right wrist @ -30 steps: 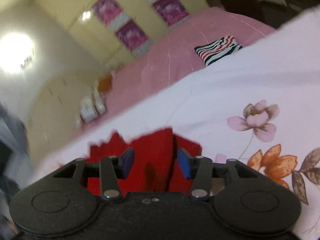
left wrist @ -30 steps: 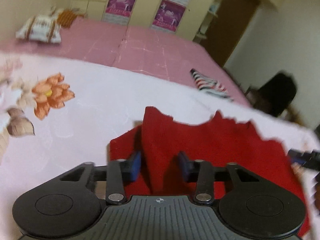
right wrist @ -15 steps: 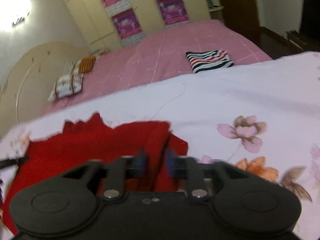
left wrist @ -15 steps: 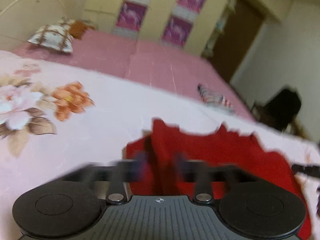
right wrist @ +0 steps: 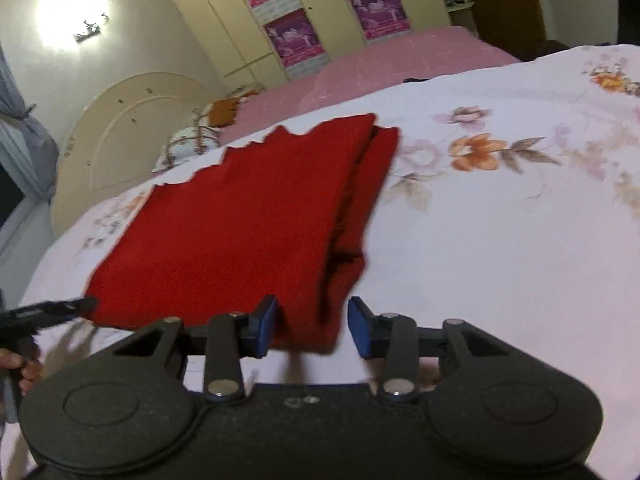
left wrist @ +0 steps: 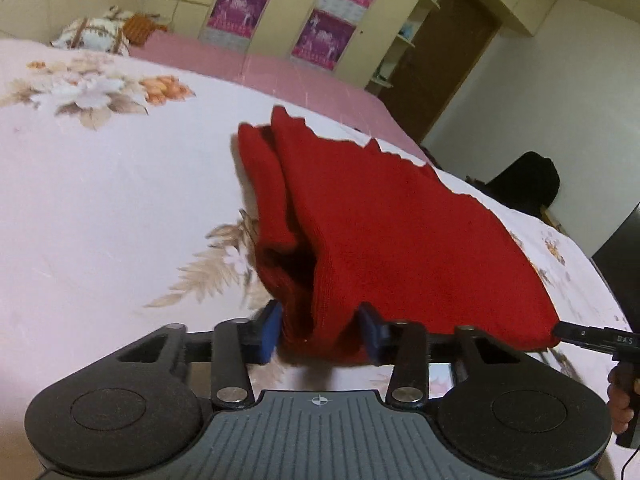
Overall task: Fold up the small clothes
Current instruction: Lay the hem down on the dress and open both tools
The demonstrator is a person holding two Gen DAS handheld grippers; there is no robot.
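Both grippers, left (left wrist: 318,334) and right (right wrist: 312,326), have just closed on my red garment's (left wrist: 400,232) near corners at frame bottom, lifting them. Next: carry this edge toward the far zigzag hem, upper centre, keeping corners level.

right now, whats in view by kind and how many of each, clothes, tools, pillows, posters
red garment: 1
tools: 2 (left tool, right tool)
pillows: 2 (patterned pillow, orange pillow)
purple posters on the wardrobe doors: 4
total: 9
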